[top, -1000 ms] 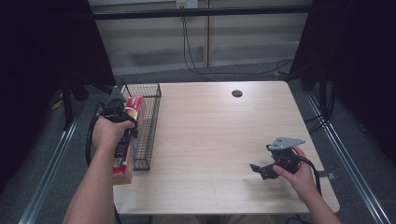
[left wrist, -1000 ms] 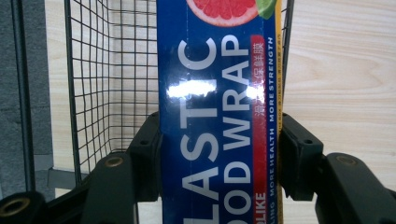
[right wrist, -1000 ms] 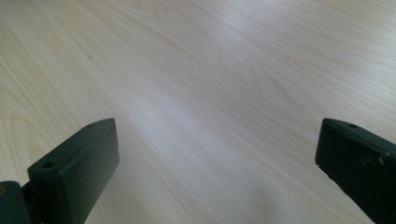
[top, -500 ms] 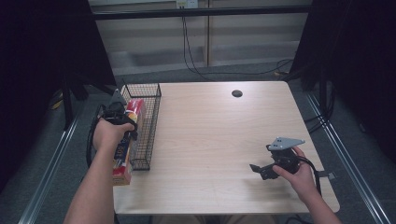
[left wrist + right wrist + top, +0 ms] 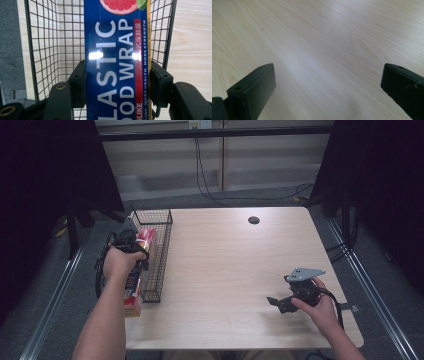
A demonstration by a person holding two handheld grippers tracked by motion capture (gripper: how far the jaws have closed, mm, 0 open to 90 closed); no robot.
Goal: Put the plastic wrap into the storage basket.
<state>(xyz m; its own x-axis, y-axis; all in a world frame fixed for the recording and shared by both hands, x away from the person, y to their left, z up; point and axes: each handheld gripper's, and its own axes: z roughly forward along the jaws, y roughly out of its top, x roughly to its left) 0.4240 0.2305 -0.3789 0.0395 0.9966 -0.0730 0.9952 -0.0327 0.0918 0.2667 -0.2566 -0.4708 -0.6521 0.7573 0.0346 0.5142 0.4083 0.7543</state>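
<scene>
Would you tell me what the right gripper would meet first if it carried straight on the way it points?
Most likely the bare table top: the right gripper, jaws open and empty, looks slightly down along the wood.

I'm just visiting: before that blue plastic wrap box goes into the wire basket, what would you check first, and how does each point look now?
1. Grip: left gripper has both pads pressed on the plastic wrap box: ok.
2. Aim: box runs lengthwise along the wire basket: ok.
3. Basket free inside: mesh shows bare beside the box; part under the box hidden: cannot tell.
4. Box clear of the basket rim: cannot tell.
5. Right gripper out of the way: open over bare table, far from the basket: ok.
</scene>
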